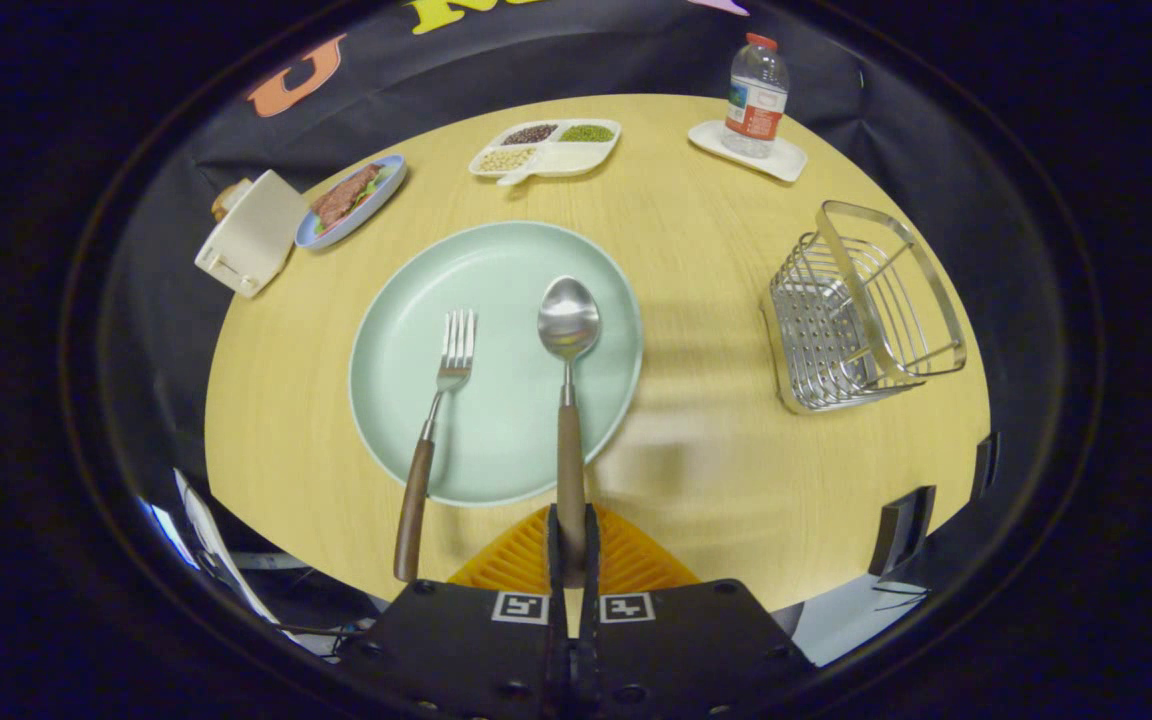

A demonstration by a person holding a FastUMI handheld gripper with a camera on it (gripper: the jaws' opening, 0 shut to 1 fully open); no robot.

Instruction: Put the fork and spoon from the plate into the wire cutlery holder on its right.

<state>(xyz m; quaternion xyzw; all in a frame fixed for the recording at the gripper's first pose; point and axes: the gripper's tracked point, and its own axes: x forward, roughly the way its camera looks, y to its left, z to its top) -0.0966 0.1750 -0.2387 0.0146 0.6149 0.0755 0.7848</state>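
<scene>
The gripper (573, 545) points straight ahead, its ribbed orange fingers (516, 565) clenched on the wooden handle of the steel spoon (568, 380), which lies beside the fork (433, 430) on the round green plate (496, 300); the wire holder (861, 310) stands to the right

Plate (496, 290) sits centre frame on my table (716, 250); fork (433, 420) lies left on it, spoon (568, 390) right, its handle between my gripper (572, 535) fingers. Wire cutlery holder (861, 310) right. Divided snack tray (546, 148) top centre, water bottle (754, 95) upper right.
</scene>
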